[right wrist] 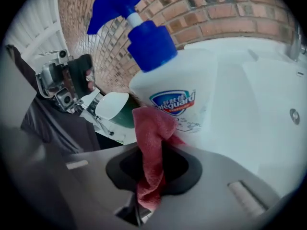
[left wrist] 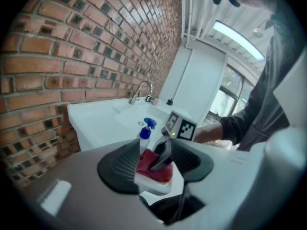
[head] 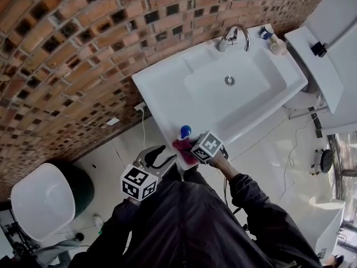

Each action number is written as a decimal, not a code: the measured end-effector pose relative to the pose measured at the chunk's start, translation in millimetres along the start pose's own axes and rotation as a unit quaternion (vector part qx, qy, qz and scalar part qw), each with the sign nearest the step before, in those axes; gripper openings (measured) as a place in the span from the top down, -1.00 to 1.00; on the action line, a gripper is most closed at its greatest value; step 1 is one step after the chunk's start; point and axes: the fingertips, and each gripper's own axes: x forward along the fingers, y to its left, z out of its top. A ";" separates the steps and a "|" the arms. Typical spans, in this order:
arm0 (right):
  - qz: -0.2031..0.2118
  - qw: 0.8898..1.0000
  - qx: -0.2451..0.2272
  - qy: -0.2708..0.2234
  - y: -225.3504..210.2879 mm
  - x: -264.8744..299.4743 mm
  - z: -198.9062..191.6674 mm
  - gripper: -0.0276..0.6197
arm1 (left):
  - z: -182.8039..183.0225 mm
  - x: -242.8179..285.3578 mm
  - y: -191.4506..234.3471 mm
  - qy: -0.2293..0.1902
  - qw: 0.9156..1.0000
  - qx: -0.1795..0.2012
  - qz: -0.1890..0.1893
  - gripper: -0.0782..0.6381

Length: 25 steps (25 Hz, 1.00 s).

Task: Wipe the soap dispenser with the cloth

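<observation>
- Brick wall backs a white sink (head: pixel 167 88) in the head view, with the faucet (head: pixel 234 38) at the far rim. The soap dispenser (head: pixel 185 132) stands on the sink's near corner, closest to you. Your right gripper (head: pixel 193 152) is right at its base with the red cloth (head: pixel 183 148). Your left gripper (head: pixel 158 154) sits just beside that corner, off the sink's edge.
- Left gripper view: the jaws of the left gripper (left wrist: pixel 156 161) stand well apart with nothing pressed between them. Through the gap you look at the soap dispenser (left wrist: pixel 145 137), upright with its blue pump on top. The cloth (left wrist: pixel 154 166) is bunched at its foot, with the right gripper (left wrist: pixel 165 153) over it. The bottle lies ahead of these jaws, not yet inside them.
- Right gripper view: the jaws of the right gripper (right wrist: pixel 152 172) are closed on the cloth (right wrist: pixel 151 147), which sticks out past the tips. The cloth's free end touches the lower body of the soap dispenser (right wrist: pixel 177 87), just under the label.
- Your right hand is the nearer one and already has cloth on plastic. The bottle's long axis runs base to pump, so the wipe likely travels up along the body from here. The open left jaws look placed to steady the bottle, which could tip off the corner.
</observation>
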 end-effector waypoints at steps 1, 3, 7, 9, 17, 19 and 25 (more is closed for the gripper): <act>0.010 1.000 -0.002 -0.002 5.1 -3.9 0.8 0.73 | -1.2 7.2 5.7 0.009 1.000 0.003 0.008 0.17; 0.027 0.999 -0.004 -0.021 16.6 -18.3 4.9 0.73 | -1.5 21.0 16.9 0.025 1.000 0.011 0.016 0.16; 0.013 0.983 0.081 -0.163 12.8 -70.6 29.2 0.73 | 4.1 46.7 26.1 0.042 0.999 0.024 -0.008 0.14; 0.028 0.927 0.222 -0.302 -1.7 -102.0 44.6 0.73 | 6.1 58.3 29.1 0.047 0.998 0.026 -0.026 0.13; 0.097 0.744 0.497 -0.435 -31.2 -88.2 33.8 0.73 | -2.5 87.7 36.7 0.096 0.992 0.027 -0.076 0.14; 0.089 0.753 0.497 -0.421 -37.0 -78.4 35.6 0.73 | -6.4 92.6 36.3 0.106 0.990 0.029 -0.083 0.16; 0.004 0.786 0.507 -0.353 -62.8 -47.6 20.9 0.74 | -11.8 99.2 36.6 0.116 0.990 0.032 -0.074 0.25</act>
